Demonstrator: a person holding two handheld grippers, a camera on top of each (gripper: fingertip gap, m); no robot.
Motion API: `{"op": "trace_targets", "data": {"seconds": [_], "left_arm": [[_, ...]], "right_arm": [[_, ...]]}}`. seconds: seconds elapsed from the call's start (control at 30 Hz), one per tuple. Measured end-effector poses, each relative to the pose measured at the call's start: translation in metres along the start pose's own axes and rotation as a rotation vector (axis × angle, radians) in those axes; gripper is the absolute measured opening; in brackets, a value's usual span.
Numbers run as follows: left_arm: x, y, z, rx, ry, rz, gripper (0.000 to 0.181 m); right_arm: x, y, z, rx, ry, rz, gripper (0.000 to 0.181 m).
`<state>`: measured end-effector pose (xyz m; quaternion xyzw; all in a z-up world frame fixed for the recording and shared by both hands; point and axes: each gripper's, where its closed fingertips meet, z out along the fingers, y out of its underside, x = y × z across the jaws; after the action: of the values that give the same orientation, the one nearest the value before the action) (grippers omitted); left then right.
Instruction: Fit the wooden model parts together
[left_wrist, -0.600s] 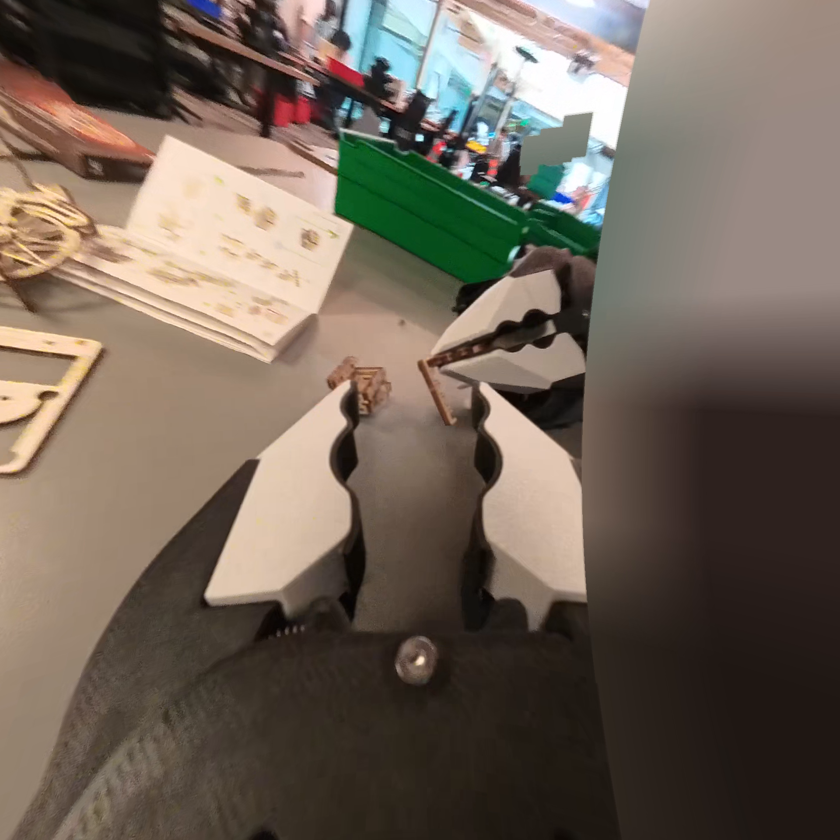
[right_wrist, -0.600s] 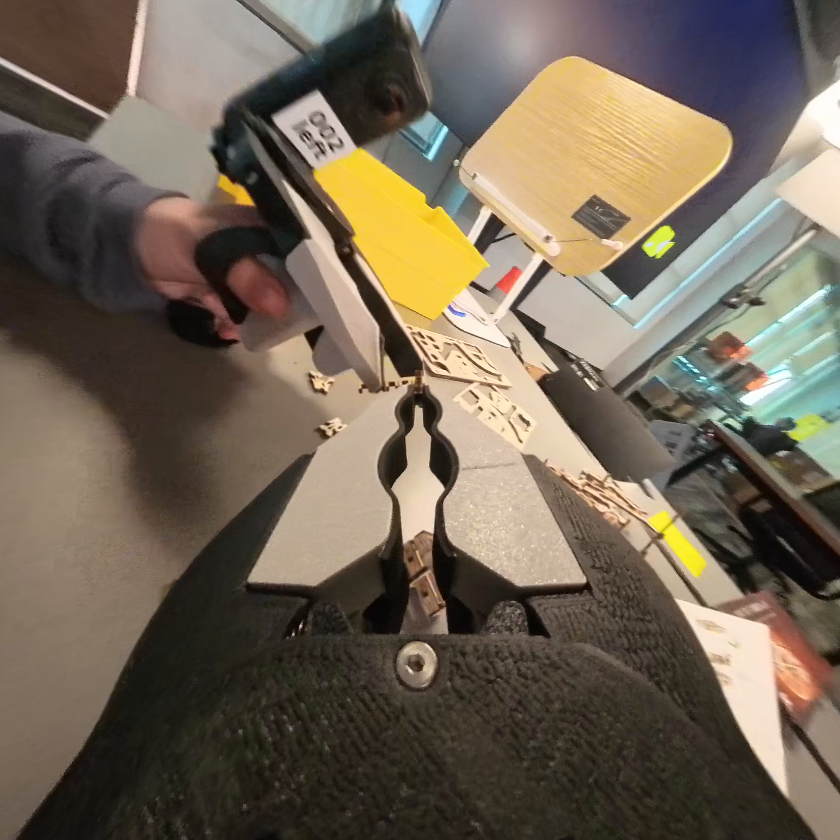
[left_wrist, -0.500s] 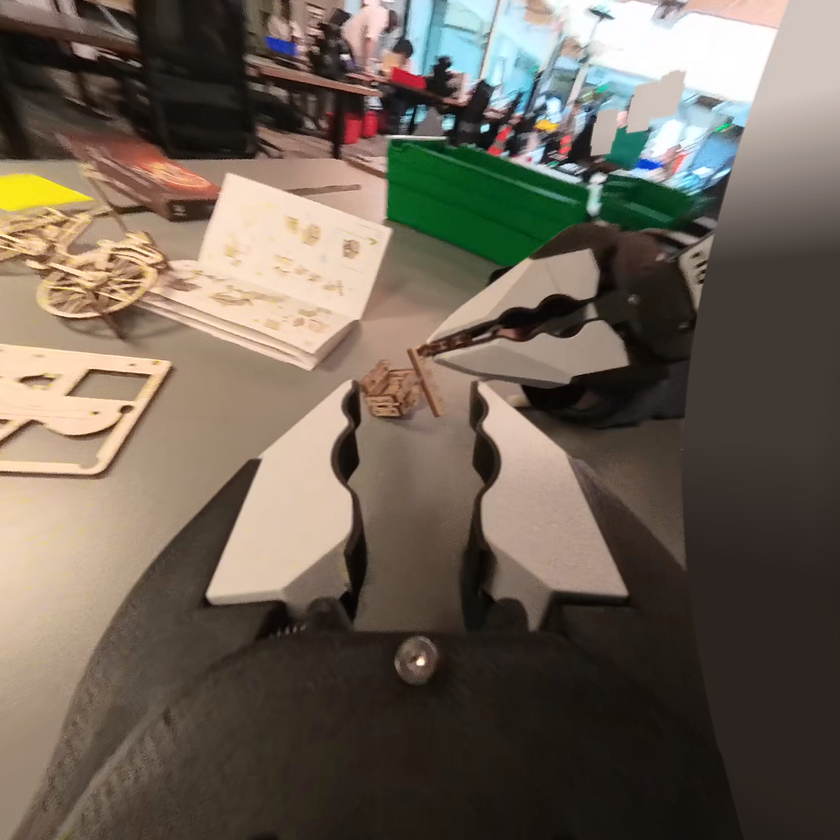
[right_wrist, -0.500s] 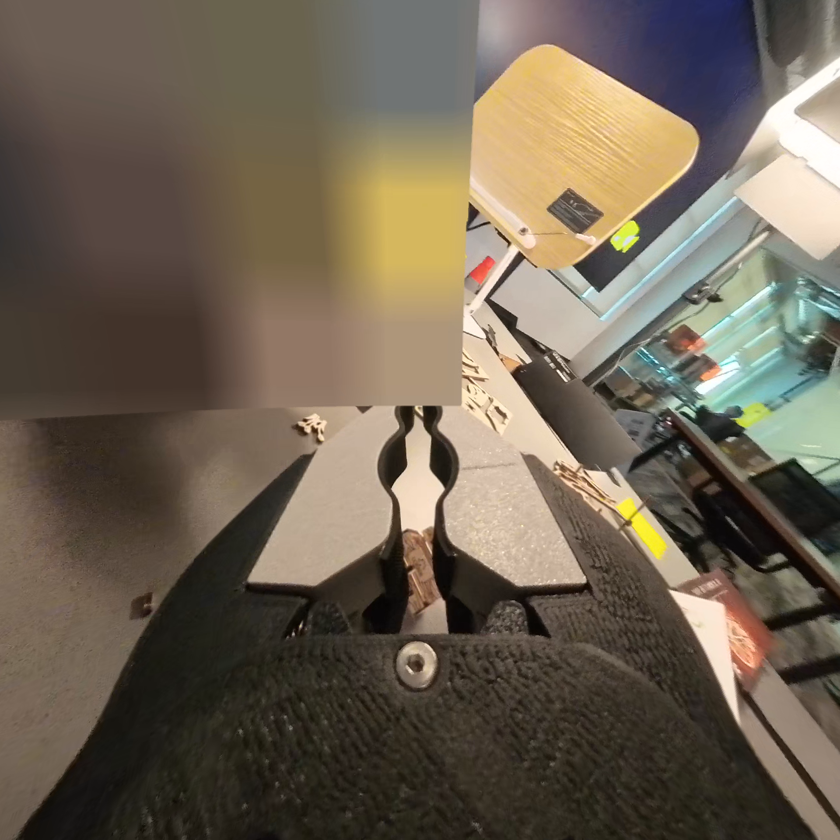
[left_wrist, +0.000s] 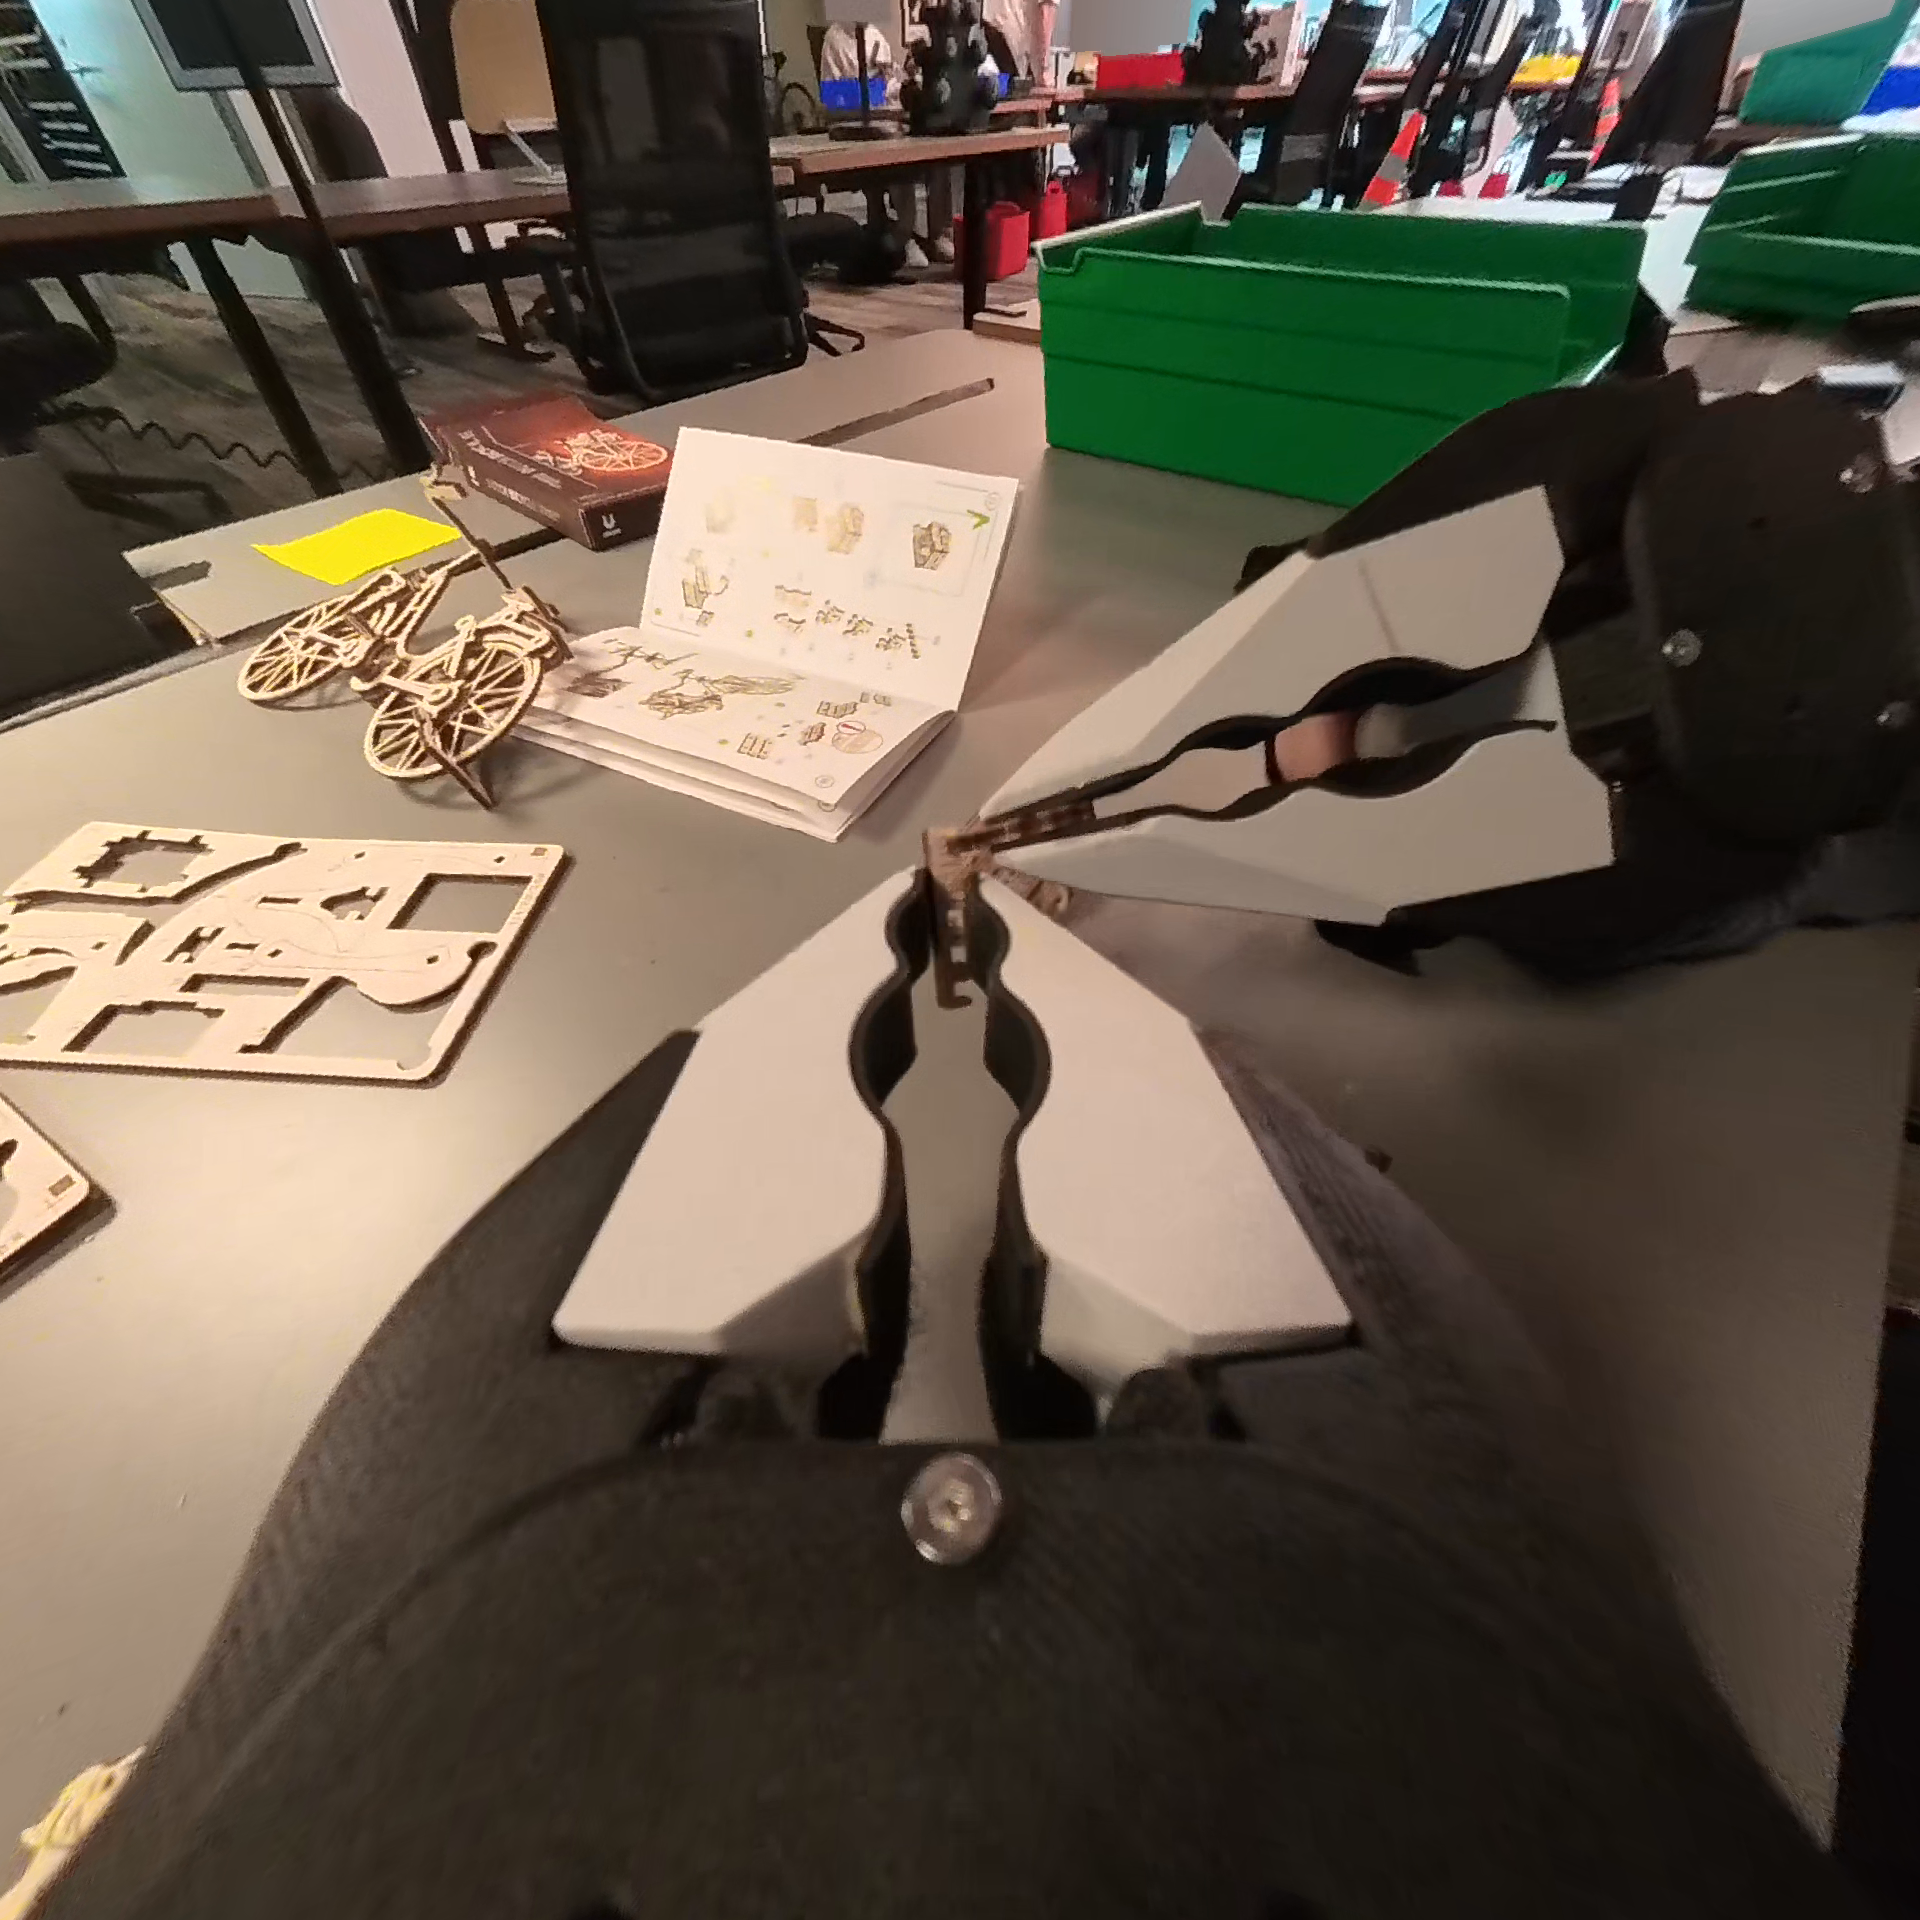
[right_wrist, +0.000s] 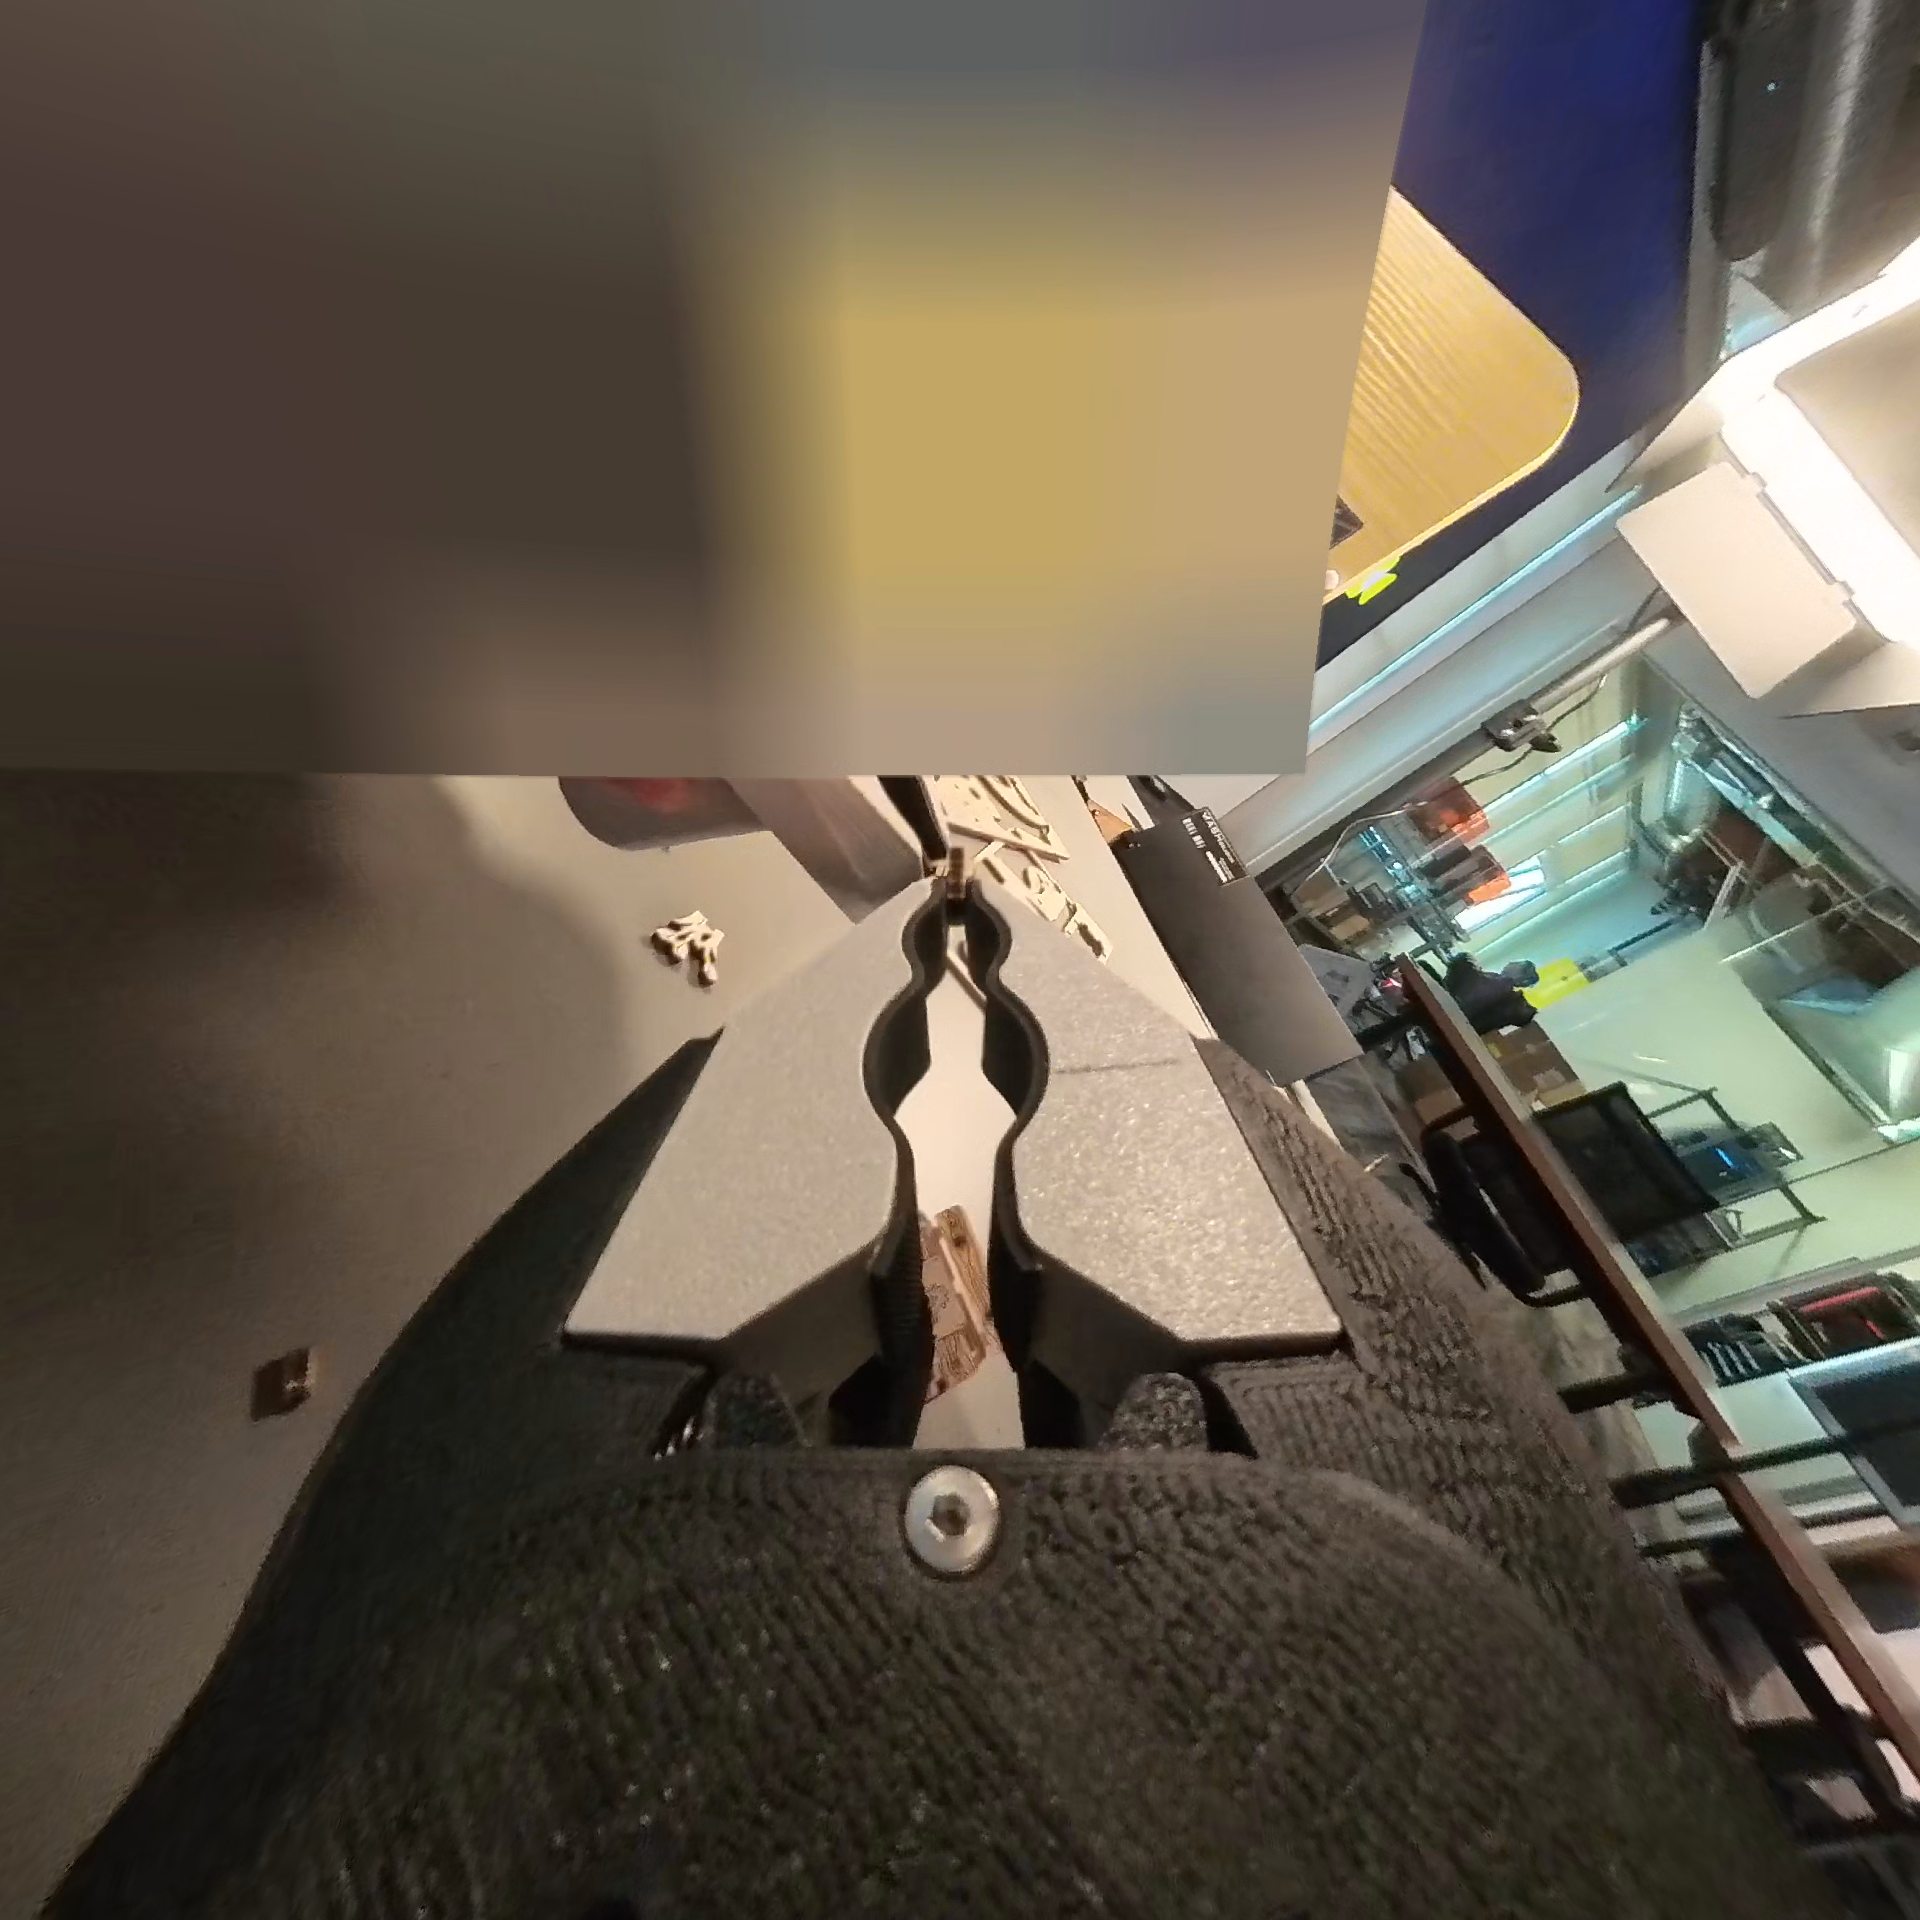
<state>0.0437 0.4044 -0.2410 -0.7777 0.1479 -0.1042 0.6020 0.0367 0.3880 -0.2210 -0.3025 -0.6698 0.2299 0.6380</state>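
In the left wrist view my left gripper (left_wrist: 951, 888) is shut on a thin upright wooden strip (left_wrist: 951, 940) just above the grey table. My right gripper (left_wrist: 987, 831) comes in from the right, shut on a flat notched wooden piece (left_wrist: 1029, 831). The two pieces meet at the tips. A small wooden assembly (left_wrist: 1039, 888) lies on the table just behind them. In the right wrist view my right gripper (right_wrist: 953, 906) is shut on the small wooden piece (right_wrist: 953, 868). The left gripper's finger (right_wrist: 831, 852) shows just beyond it, mostly under a blurred patch.
A finished wooden bicycle model (left_wrist: 416, 665), an open instruction booklet (left_wrist: 810, 644) and a punched-out wooden sheet (left_wrist: 260, 945) lie to the left. Green bins (left_wrist: 1299, 343) stand at the back right. Loose small wooden bits (right_wrist: 691, 945) lie on the table. The tips of both grippers are at nearly the same place. The finished wooden bicycle model (left_wrist: 416, 665) sits 25 centimetres or so from the ends of my left fingers.
My left gripper was open and has shut on the upright strip. The right gripper has brought its piece up to the left gripper's tips.
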Motion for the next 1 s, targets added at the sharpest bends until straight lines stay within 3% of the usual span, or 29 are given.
{"op": "trace_targets", "data": {"seconds": [0.23, 0.63, 1.0], "left_arm": [[0.002, 0.006, -0.001, -0.031, 0.017, 0.018, 0.003], [0.011, -0.002, -0.003, 0.044, 0.109, 0.031, 0.002], [0.009, -0.003, -0.001, 0.05, 0.059, 0.079, 0.003]], "right_arm": [[-0.005, 0.001, -0.001, -0.001, -0.032, -0.002, 0.001], [-0.003, -0.002, -0.007, 0.03, -0.02, -0.056, 0.001], [-0.002, -0.003, -0.007, -0.014, 0.044, -0.205, 0.001]]}}
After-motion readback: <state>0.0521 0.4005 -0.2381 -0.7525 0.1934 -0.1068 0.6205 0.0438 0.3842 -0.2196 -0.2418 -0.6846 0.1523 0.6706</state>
